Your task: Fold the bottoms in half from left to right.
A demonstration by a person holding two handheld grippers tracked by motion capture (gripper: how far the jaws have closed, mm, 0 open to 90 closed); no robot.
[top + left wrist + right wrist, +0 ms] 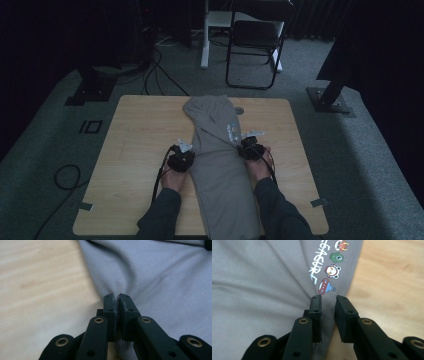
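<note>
A long grey garment [220,165] lies folded lengthwise down the middle of the wooden table [140,130], running from the far edge to the near one. A small cartoon print [232,131] sits near its right edge. My left gripper [188,151] is at the cloth's left edge. In the left gripper view it [117,297] is shut on a pinch of the grey garment [162,277]. My right gripper [246,145] is at the right edge. In the right gripper view its jaws [329,298] stand apart, with the garment's [262,290] edge between them, just below the print [329,267].
Bare tabletop [37,290] lies on both sides of the garment [392,277]. Beyond the table stand a black folding chair [252,40] and a white post [205,40]. Two dark stand bases [90,90] [332,100] flank the far corners. Cables [65,175] lie on the carpet at left.
</note>
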